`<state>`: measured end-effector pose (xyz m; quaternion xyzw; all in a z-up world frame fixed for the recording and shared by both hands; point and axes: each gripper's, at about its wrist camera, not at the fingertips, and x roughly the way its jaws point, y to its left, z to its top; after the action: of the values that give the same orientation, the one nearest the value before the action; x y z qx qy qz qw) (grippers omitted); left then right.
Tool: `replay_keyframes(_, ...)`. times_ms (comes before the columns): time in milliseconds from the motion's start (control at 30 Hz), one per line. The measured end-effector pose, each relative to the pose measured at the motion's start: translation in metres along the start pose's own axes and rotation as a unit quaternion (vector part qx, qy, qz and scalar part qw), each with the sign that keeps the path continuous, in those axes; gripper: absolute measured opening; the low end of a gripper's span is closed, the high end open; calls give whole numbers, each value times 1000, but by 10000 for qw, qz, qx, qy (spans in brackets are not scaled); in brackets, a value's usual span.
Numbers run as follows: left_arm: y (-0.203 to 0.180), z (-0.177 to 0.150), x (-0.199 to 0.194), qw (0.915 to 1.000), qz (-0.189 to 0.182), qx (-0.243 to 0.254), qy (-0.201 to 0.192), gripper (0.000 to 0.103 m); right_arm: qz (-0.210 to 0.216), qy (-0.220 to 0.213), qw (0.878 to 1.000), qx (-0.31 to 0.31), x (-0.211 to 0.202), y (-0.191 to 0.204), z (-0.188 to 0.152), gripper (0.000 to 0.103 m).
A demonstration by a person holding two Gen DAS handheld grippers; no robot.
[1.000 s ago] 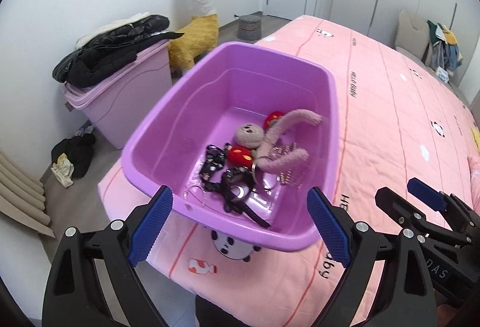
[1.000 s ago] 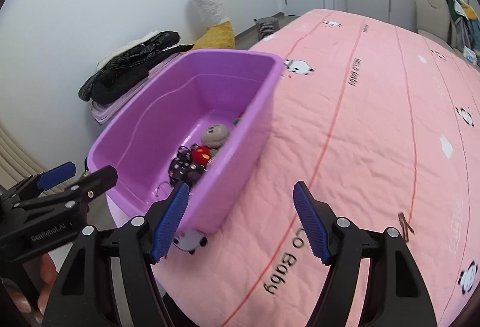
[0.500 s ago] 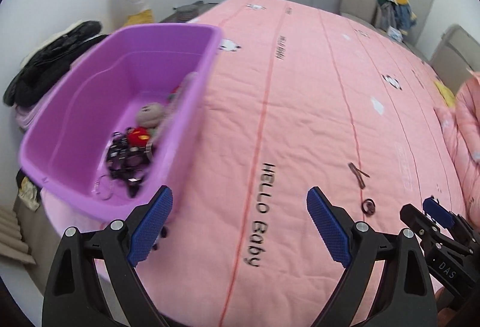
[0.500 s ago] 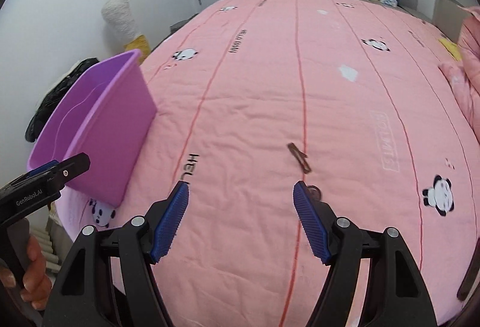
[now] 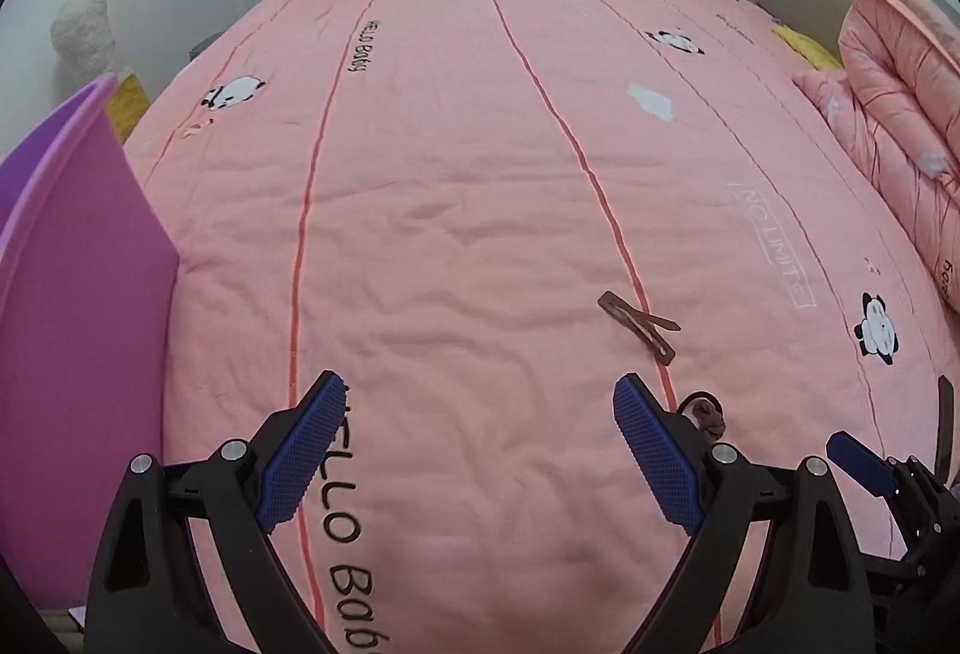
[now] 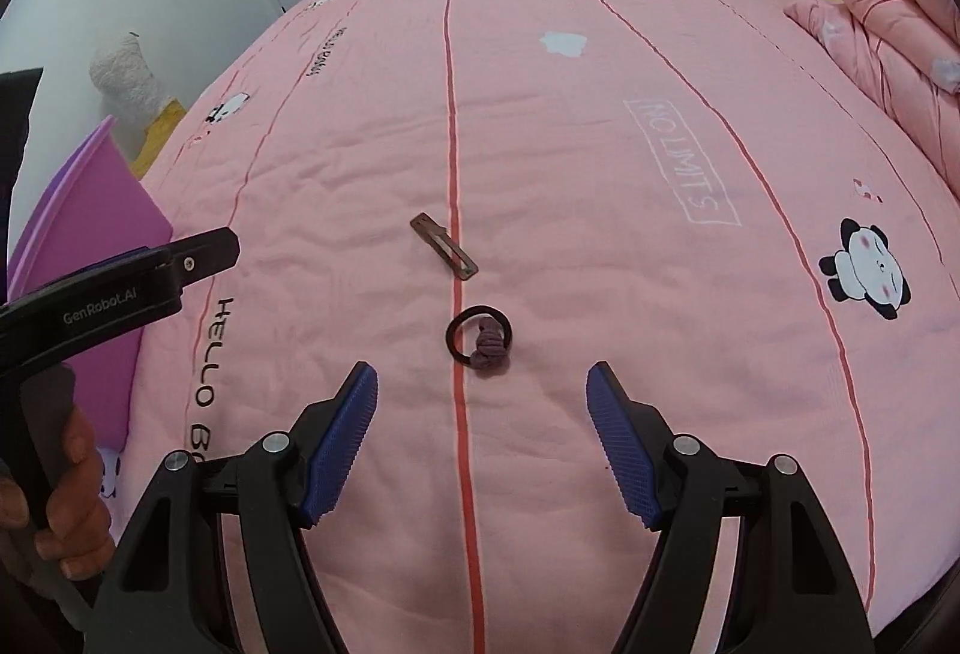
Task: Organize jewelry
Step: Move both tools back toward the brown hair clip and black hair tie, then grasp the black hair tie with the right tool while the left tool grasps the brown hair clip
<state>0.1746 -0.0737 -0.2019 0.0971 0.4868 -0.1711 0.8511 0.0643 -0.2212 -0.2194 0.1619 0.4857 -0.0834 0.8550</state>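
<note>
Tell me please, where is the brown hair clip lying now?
In the right wrist view the brown hair clip lies flat on the pink bedspread, just left of a red stripe, a little beyond the dark hair tie and ahead of the open right gripper.

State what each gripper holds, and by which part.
Nothing. The left gripper and right gripper are open and empty, above the pink quilt.
</note>
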Motion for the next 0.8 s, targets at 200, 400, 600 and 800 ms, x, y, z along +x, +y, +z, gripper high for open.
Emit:
replay_keyframes(200, -8, 7, 45, 9997, -121, 41, 232, 89, -166, 185, 9997, 45, 42, -5, 4, 69)
replay_keyframes(400, -15, 13, 67, 9993, -190, 123, 282, 89, -309, 206, 9993, 19, 69, -3, 5, 69)
replay_keyframes(600, -14, 15, 80, 9991, -255, 41, 326, 89, -588, 21, 9979, -278, 77, 2, -1, 42)
replay_keyframes(800, -23, 13, 89, 9987, -323, 29, 384, 89, -578, -143, 9979, -272, 70, -9, 0, 16)
